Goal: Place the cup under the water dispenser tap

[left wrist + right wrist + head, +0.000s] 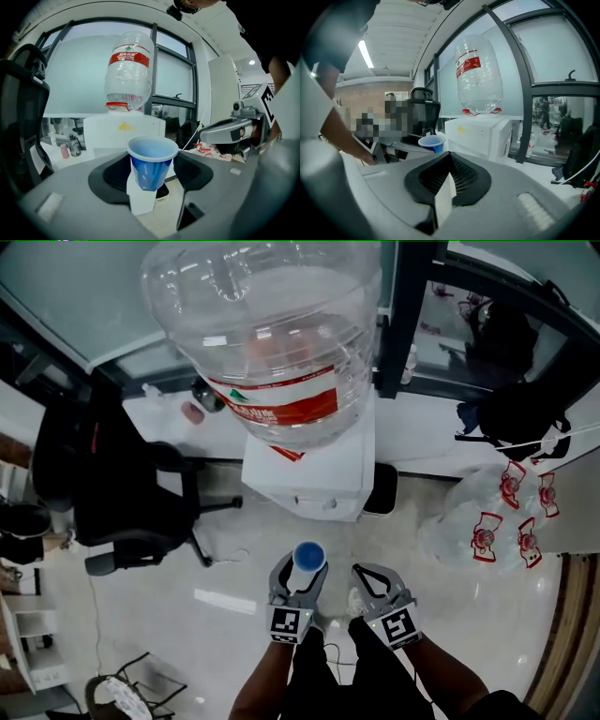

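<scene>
A blue paper cup (308,556) stands upright between the fingers of my left gripper (305,570), which is shut on it. In the left gripper view the cup (152,161) fills the gap between the jaws of that gripper (149,177), open side up and empty. The white water dispenser (309,470) with its big clear bottle (267,324) stands just ahead, a short gap beyond the cup; its tap is hidden. My right gripper (372,583) hovers beside the left one, shut with nothing in it, its pads meeting in the right gripper view (446,187). The cup (431,142) shows at that view's left.
A black office chair (122,493) stands left of the dispenser. Clear plastic bags with red print (497,521) lie on the floor at the right, below a black bag (520,418). A window ledge (169,418) with small bottles runs behind the dispenser.
</scene>
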The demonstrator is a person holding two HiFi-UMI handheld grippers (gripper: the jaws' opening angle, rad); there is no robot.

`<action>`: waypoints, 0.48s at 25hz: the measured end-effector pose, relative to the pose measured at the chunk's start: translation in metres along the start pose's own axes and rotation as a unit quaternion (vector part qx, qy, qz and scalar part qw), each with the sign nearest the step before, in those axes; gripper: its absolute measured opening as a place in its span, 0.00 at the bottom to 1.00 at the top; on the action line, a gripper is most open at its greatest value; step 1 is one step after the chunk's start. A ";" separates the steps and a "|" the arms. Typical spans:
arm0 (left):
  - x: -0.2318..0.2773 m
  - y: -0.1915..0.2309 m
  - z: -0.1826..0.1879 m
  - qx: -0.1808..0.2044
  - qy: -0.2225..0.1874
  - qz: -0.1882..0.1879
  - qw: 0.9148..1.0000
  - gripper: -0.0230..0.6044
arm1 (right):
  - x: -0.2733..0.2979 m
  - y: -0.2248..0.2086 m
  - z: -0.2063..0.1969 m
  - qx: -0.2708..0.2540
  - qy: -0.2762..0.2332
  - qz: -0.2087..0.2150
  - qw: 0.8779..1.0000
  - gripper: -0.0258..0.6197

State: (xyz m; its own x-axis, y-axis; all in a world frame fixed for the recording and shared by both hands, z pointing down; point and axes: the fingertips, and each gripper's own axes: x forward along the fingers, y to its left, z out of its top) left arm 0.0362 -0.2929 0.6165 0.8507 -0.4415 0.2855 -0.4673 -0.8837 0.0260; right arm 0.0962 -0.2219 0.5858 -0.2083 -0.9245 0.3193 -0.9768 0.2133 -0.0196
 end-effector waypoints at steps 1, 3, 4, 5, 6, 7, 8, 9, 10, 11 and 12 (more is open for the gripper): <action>0.007 0.000 -0.006 0.000 -0.002 -0.003 1.000 0.52 | 0.003 -0.003 -0.004 -0.006 -0.001 -0.004 1.000 0.04; 0.022 -0.002 -0.022 -0.001 -0.004 -0.011 1.000 0.52 | 0.008 -0.009 -0.016 -0.011 0.006 -0.012 1.000 0.04; 0.029 -0.001 -0.032 -0.001 -0.002 -0.016 1.000 0.52 | 0.013 -0.011 -0.022 -0.011 0.010 -0.017 1.000 0.04; 0.035 0.000 -0.042 0.001 0.000 -0.020 1.000 0.52 | 0.017 -0.012 -0.029 -0.009 0.012 -0.022 1.000 0.04; 0.041 0.002 -0.053 0.002 0.002 -0.022 1.000 0.52 | 0.022 -0.013 -0.036 -0.007 0.013 -0.026 1.000 0.04; 0.047 0.004 -0.063 0.002 0.002 -0.023 1.000 0.52 | 0.026 -0.015 -0.043 -0.005 0.014 -0.030 0.999 0.04; 0.054 0.006 -0.072 0.002 0.001 -0.022 1.000 0.52 | 0.031 -0.016 -0.052 -0.003 0.014 -0.034 0.999 0.04; 0.061 0.010 -0.080 0.000 -0.004 -0.019 1.000 0.52 | 0.036 -0.018 -0.060 -0.002 0.015 -0.037 0.999 0.04; 0.069 0.014 -0.086 -0.003 -0.010 -0.016 1.000 0.52 | 0.041 -0.019 -0.069 -0.002 0.017 -0.040 0.999 0.04; 0.076 0.016 -0.091 -0.006 -0.017 -0.013 1.000 0.52 | 0.045 -0.021 -0.079 -0.001 0.020 -0.043 0.999 0.04; 0.083 0.017 -0.097 -0.007 -0.021 -0.012 1.000 0.52 | 0.047 -0.021 -0.089 0.000 0.024 -0.045 0.999 0.04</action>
State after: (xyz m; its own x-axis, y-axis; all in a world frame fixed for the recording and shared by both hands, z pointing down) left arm 0.0752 -0.3292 0.7333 0.8713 -0.4263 0.2432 -0.4494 -0.8921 0.0463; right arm 0.1117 -0.2419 0.6854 -0.1165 -0.9239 0.3645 -0.9915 0.1297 0.0117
